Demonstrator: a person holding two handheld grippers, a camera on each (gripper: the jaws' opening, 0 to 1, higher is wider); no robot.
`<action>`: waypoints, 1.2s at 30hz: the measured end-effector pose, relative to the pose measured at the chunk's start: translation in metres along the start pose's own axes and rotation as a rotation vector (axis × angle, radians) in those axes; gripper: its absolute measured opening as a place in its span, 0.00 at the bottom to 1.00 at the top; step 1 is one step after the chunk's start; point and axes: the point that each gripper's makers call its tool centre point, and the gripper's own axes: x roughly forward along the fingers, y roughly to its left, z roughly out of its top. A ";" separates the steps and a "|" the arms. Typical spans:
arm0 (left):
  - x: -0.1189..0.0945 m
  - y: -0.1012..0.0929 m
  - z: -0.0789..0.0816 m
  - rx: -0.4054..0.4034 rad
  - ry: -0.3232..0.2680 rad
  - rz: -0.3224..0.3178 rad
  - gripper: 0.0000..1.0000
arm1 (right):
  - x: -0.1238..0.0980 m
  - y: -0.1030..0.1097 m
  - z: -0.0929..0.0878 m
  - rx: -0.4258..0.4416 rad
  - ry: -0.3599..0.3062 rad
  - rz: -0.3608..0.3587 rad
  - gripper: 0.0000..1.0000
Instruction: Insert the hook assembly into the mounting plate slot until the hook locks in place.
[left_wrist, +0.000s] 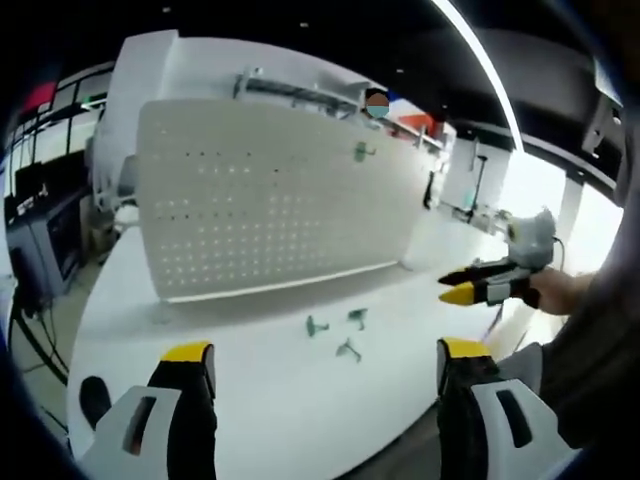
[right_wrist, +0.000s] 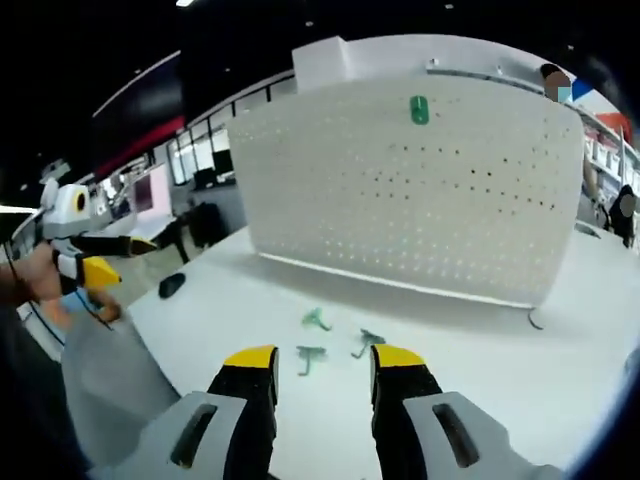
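A white perforated mounting plate (left_wrist: 270, 200) stands upright on the white table (left_wrist: 250, 420), with one green hook (left_wrist: 362, 152) hung near its top. Three loose green hooks (left_wrist: 348, 349) lie on the table in front of it. My left gripper (left_wrist: 325, 352) is open wide, low over the table and short of these hooks. In the right gripper view the plate (right_wrist: 420, 190) carries the mounted hook (right_wrist: 419, 110), and the loose hooks (right_wrist: 310, 355) lie just past my open right gripper (right_wrist: 323, 358), which holds nothing. My right gripper (left_wrist: 470, 285) is also seen in the left gripper view, held in a hand.
A small black object (right_wrist: 172, 285) lies on the table near its left edge. My left gripper (right_wrist: 120, 258) hangs off that edge in a hand. Desks and monitors stand beyond the table (right_wrist: 480, 380), and a person stands behind the plate.
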 end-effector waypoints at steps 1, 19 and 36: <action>0.000 -0.001 -0.001 0.001 0.003 -0.001 0.93 | -0.001 0.001 -0.002 0.002 0.000 0.001 0.36; 0.004 -0.017 -0.008 0.013 0.041 -0.044 0.93 | -0.025 0.029 -0.031 0.138 0.049 0.067 0.54; 0.022 -0.043 -0.047 0.031 0.158 -0.126 0.91 | -0.035 0.028 -0.043 0.034 0.093 0.059 0.60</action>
